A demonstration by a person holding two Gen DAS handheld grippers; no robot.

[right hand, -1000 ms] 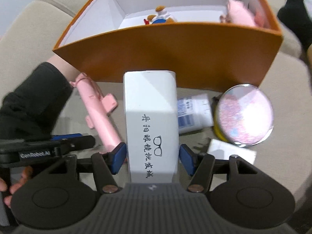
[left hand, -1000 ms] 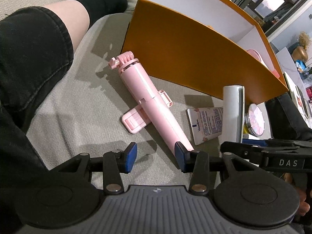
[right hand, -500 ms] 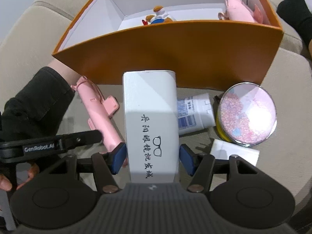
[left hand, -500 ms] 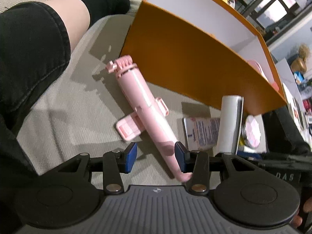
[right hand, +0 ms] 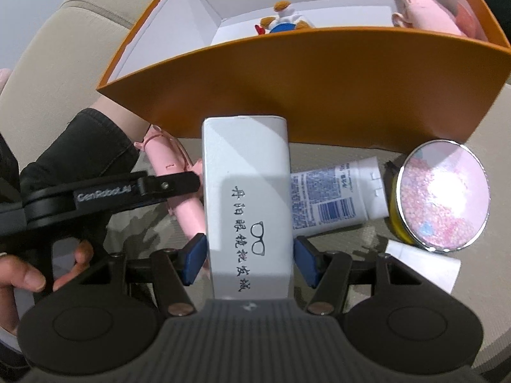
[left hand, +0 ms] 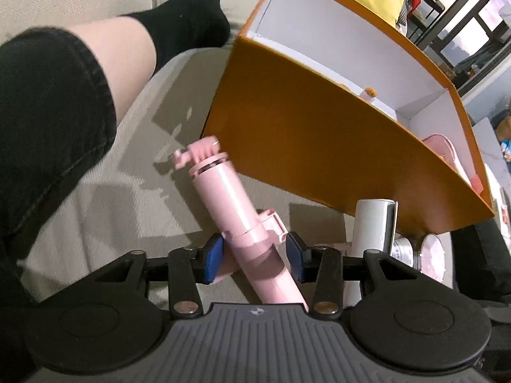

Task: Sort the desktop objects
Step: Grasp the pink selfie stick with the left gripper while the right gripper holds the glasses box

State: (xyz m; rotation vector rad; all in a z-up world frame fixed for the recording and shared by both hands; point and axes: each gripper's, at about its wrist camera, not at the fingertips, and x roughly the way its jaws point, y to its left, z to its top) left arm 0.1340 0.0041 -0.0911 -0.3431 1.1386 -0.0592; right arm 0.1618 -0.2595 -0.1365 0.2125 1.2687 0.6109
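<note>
- Left gripper (left hand: 254, 253): jaws apart, straddling the pink selfie stick (left hand: 236, 214), pads not pressing it; stick lies just before the orange box (left hand: 319, 146).
- Right gripper (right hand: 249, 257): pads close beside the white glasses case (right hand: 246, 185); whether they clamp it cannot be told.
- Cream tube (right hand: 332, 198) and round glitter tin (right hand: 442, 198): beside the case, before the box.

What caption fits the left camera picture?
Open left gripper straddling a pink selfie stick beside the orange box.

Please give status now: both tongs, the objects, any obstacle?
Left tongs open, straddling pink selfie stick. Right tongs open around white glasses case. Orange box wall close ahead.
</note>
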